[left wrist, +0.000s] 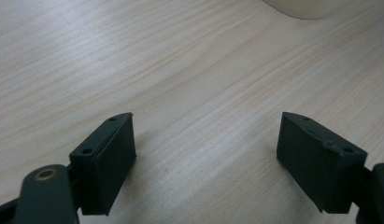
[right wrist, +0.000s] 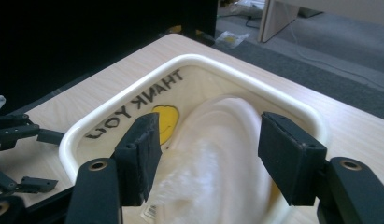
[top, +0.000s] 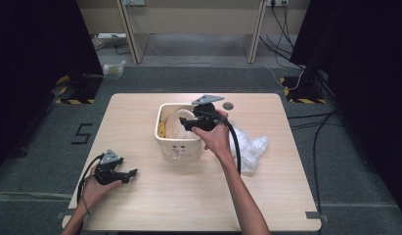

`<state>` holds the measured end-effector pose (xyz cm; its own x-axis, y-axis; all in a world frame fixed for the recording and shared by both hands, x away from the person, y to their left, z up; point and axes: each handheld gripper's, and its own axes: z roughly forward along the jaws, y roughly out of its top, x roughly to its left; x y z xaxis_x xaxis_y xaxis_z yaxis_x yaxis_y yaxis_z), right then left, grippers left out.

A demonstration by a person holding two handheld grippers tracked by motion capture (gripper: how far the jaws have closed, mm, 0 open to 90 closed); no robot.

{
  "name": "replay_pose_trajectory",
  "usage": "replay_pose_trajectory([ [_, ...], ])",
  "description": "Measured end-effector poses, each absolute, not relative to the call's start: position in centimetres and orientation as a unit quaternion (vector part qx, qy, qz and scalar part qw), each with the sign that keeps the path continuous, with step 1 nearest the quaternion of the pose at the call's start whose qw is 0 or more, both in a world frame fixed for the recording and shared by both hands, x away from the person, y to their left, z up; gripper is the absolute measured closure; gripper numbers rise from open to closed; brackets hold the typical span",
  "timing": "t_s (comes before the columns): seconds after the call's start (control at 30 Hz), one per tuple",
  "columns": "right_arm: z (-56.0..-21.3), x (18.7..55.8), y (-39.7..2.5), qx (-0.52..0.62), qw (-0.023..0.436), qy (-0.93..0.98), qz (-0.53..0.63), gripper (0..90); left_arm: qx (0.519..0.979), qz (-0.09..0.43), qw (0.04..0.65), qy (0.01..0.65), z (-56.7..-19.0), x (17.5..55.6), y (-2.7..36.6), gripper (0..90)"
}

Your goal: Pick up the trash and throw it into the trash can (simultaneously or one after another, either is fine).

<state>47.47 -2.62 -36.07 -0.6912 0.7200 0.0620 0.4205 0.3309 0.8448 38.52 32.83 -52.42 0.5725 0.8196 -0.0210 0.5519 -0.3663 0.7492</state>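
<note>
Pale wood table [top: 140, 205] is carrying a cream bin [top: 165, 142] at frame centre. Right gripper [right wrist: 206, 151] is hovering open over a white bag [right wrist: 217, 154] inside; closing off-centre risks snagging plastic and tipping it. Left gripper [left wrist: 203, 158] is idling open, lower left.

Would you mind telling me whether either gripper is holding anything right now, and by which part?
Nothing is held. The right gripper hangs open over the white bag in the bin; the left gripper is open above the bare table.
</note>
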Motion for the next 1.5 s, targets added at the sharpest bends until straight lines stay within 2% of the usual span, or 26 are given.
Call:
replay_pose_trajectory([
  [0.3, -35.4, 46.8, -6.1, 0.377, 0.183, 0.781, 0.463, 34.0, 0.806, 0.182, 0.369, 0.425, -52.4, 38.5, 32.8, 18.6],
  [0.77, -36.6, 46.2, -10.9, 0.411, 0.200, 0.767, 0.451, 29.0, 0.806, 0.181, 0.369, 0.425, -52.4, 38.5, 32.8, 18.6],
  [1.03, -37.6, 46.0, -12.1, 0.421, 0.209, 0.766, 0.438, 24.0, 0.806, 0.182, 0.369, 0.425, -52.4, 38.5, 32.8, 18.6],
  [1.5, -40.0, 46.1, -13.1, 0.429, 0.207, 0.772, 0.422, 22.6, 0.806, 0.182, 0.369, 0.425, -52.4, 38.5, 32.8, 18.6],
])
